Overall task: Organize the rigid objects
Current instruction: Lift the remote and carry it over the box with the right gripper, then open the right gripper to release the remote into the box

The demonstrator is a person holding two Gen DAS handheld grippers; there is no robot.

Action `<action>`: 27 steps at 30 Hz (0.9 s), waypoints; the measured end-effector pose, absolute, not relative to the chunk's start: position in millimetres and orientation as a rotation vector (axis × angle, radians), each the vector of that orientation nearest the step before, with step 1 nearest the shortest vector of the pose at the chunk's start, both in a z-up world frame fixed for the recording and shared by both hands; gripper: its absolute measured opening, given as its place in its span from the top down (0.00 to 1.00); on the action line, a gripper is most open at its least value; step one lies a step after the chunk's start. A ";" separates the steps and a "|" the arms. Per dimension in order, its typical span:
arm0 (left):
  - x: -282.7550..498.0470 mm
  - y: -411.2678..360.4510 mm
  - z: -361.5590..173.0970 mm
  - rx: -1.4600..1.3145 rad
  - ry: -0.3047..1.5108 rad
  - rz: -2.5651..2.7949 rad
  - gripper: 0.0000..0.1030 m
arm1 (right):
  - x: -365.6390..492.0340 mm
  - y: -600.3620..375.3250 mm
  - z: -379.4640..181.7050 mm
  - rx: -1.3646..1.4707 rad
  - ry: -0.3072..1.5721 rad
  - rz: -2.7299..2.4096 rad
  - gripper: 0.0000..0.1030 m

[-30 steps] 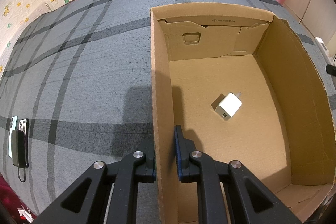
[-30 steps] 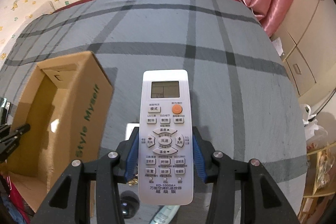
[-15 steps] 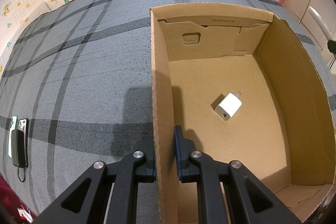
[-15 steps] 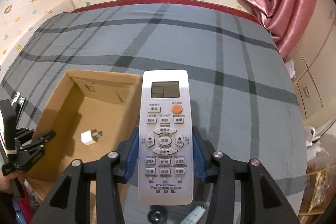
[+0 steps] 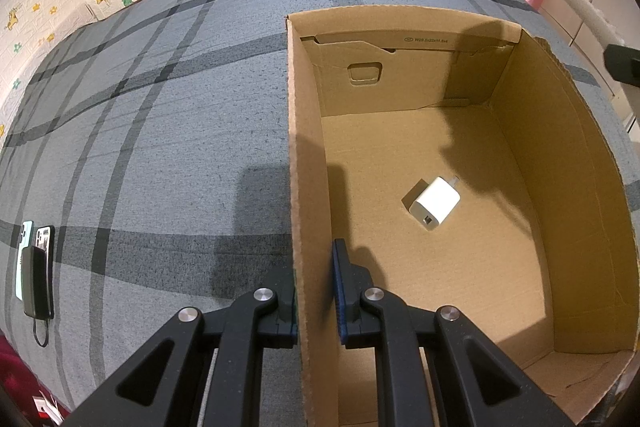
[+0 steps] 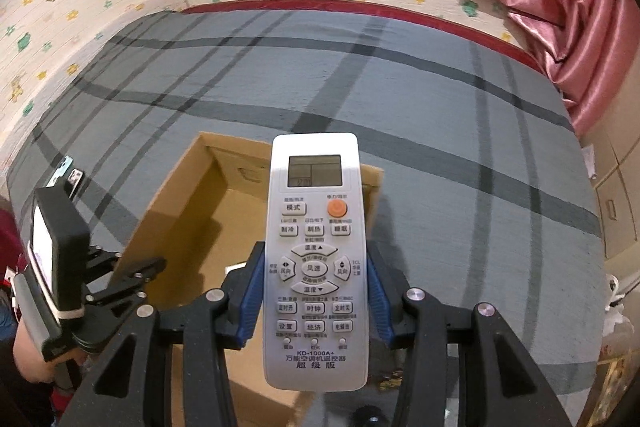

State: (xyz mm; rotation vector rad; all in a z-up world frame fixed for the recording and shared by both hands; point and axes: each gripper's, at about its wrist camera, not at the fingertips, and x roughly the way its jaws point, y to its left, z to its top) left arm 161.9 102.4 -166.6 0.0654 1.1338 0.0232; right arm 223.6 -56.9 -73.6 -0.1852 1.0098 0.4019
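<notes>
We clamp the open brown cardboard box [image 5: 520, 131] by its side wall with our left gripper [image 5: 314, 291]; a white cube charger [image 5: 434, 205] lies ahead inside. Our right gripper [image 6: 316, 291] pinches a white rectangular air-conditioner remote [image 6: 316, 255] above the box.

Grey plaid bedspread [image 5: 160, 147], brown cardboard box [image 5: 580, 187], white charger [image 5: 434, 203], white remote [image 6: 316, 259], pink curtain [image 6: 560, 7].

White remote [image 6: 318, 259] sits gripped lengthwise in the right tool [image 6: 316, 301], buttons up, above the cardboard box [image 6: 192, 227] holding a white charger [image 5: 434, 203].
</notes>
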 end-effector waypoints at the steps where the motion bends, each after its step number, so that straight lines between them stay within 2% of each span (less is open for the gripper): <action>1: 161.9 102.4 -166.6 0.065 1.134 0.023 0.87 | 223.0 -51.9 -75.2 -0.188 1.012 0.409 0.52; 27: 161.3 102.0 -166.6 0.062 1.133 0.023 0.87 | 243.2 29.4 -167.5 -0.287 1.205 0.469 0.52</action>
